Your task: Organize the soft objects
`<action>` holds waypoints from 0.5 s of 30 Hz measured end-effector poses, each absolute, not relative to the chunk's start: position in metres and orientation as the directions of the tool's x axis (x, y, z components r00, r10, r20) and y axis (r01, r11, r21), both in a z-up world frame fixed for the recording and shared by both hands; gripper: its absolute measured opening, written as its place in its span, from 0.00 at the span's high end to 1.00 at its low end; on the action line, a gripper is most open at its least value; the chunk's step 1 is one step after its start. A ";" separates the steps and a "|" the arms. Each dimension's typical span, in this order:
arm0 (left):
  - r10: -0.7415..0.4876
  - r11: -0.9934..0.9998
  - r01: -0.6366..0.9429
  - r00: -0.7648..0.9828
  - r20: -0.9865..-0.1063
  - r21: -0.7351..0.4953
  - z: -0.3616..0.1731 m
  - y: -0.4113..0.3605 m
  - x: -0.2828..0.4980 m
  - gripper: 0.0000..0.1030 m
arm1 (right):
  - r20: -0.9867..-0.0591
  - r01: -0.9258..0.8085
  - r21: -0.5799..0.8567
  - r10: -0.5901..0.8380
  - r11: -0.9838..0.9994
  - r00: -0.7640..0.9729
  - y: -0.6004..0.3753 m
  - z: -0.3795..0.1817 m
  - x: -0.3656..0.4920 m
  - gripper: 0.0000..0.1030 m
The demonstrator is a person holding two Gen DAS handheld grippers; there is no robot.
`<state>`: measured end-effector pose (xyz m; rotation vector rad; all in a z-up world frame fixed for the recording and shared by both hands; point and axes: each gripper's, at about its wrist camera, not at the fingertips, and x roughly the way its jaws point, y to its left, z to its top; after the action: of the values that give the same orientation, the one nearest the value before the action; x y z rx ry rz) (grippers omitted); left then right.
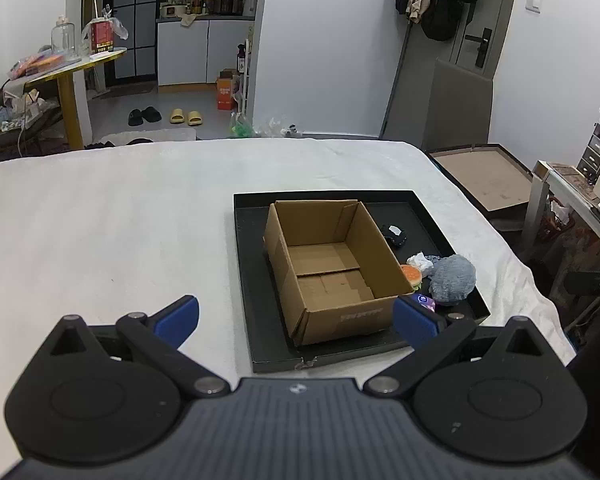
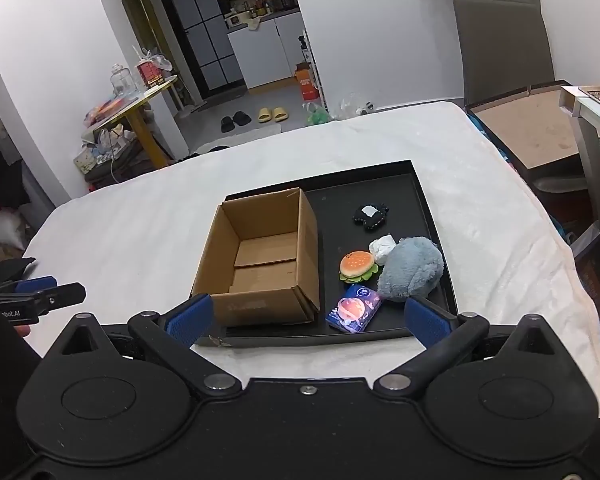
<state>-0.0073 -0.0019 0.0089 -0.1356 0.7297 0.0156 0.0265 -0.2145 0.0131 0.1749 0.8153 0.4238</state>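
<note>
An open, empty cardboard box [image 2: 260, 256] [image 1: 332, 268] stands on a black tray [image 2: 412, 196] [image 1: 252, 240] on the white bed. To the box's right lie a grey-blue plush [image 2: 412, 266] [image 1: 454, 278], a burger toy [image 2: 356, 266] [image 1: 411, 276], a white wad [image 2: 383, 247] [image 1: 419, 260], a black plush [image 2: 370, 216] [image 1: 394, 235] and a purple packet [image 2: 354, 308] [image 1: 426, 302]. My left gripper [image 1: 296, 318] is open, near the tray's front edge. My right gripper [image 2: 308, 318] is open and empty, in front of the tray.
The white bed cover [image 1: 100, 220] spreads left of the tray. A second, brown-lined tray [image 1: 484, 176] sits off the bed's far right corner by a desk [image 2: 592, 100]. My left gripper also shows at the left edge of the right wrist view [image 2: 40, 292].
</note>
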 end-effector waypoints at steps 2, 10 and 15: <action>-0.037 0.991 -0.059 0.747 -0.664 -0.121 0.009 -0.002 -0.008 0.01 | -0.670 -0.298 0.308 0.429 0.903 0.607 -0.215 0.012 0.027 0.00; -0.046 0.991 -0.050 0.750 -0.660 -0.126 0.010 -0.003 -0.007 0.01 | -0.679 -0.295 0.283 0.408 0.913 0.610 -0.211 0.015 0.025 0.00; -0.042 0.992 -0.049 0.754 -0.656 -0.119 0.011 -0.002 -0.008 0.01 | -0.681 -0.296 0.260 0.392 0.919 0.618 -0.210 0.015 0.025 0.00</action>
<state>-0.0080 -0.0017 0.0111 -0.1321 0.7175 0.0037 0.0245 -0.2102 0.0148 0.1265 0.8132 0.3973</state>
